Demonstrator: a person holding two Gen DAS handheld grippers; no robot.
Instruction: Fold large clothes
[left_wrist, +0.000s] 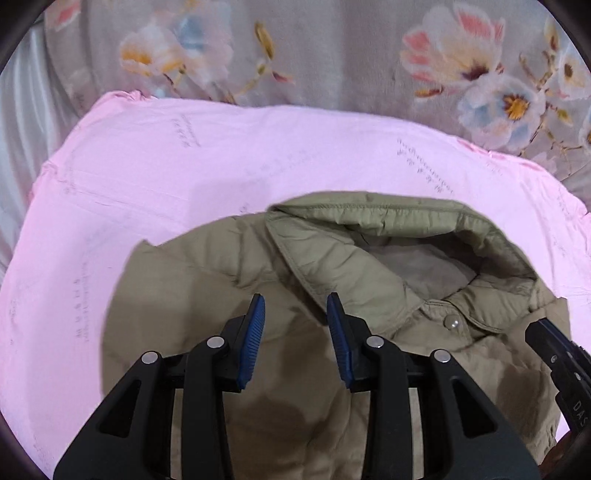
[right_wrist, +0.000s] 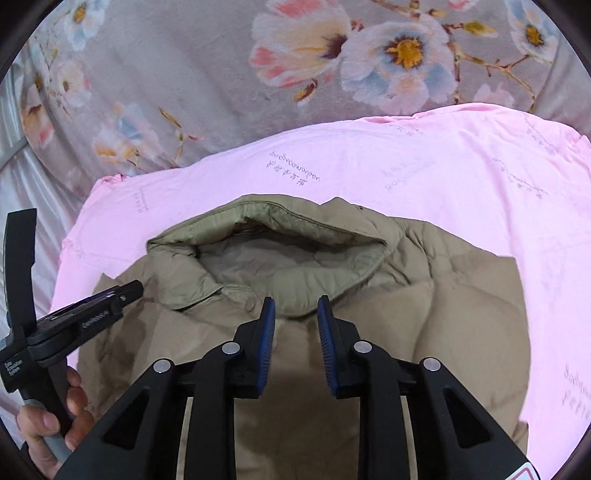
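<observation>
A khaki padded jacket lies front up on a pink sheet, its collar standing open and a snap button below it. My left gripper hovers open over the jacket's shoulder, left of the collar, with nothing between its blue pads. My right gripper hovers open over the jacket just below the collar, with only fabric showing beneath the gap. In the right wrist view a hand holds the left gripper over the jacket's left side.
The pink sheet covers a bed with a grey floral blanket beyond it. Pale pleated fabric hangs at the far left. The jacket's lower part runs out of view beneath the grippers.
</observation>
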